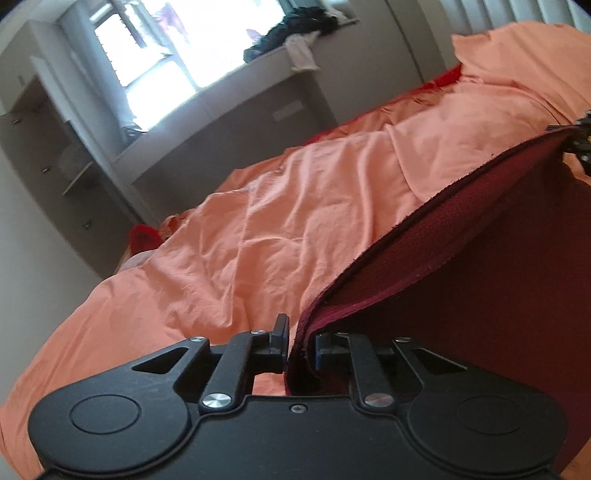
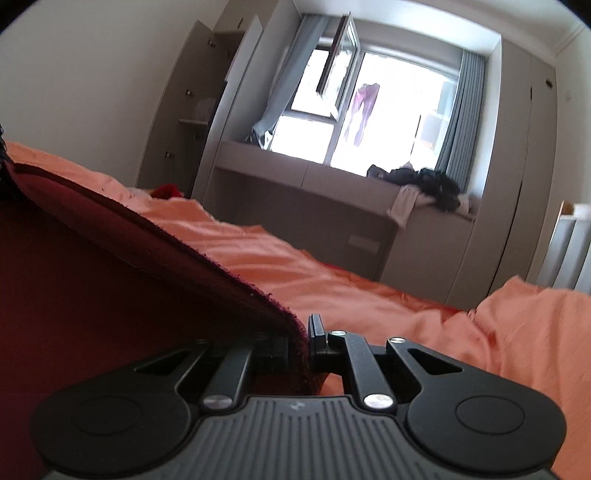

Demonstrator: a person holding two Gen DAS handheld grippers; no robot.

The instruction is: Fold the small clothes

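Note:
A dark red garment hangs stretched between my two grippers above the bed. In the left wrist view my left gripper has one corner of its upper edge between its pads, and the cloth fills the narrow gap. The other gripper's tip shows at the far right end of that edge. In the right wrist view the same dark red garment covers the left half, and my right gripper is shut on its near corner. What lies under the cloth is hidden.
A rumpled orange sheet covers the bed below. A red item lies at the bed's far end. Dark clothes are piled on the window bench. Open wardrobe shelves stand beyond the bed.

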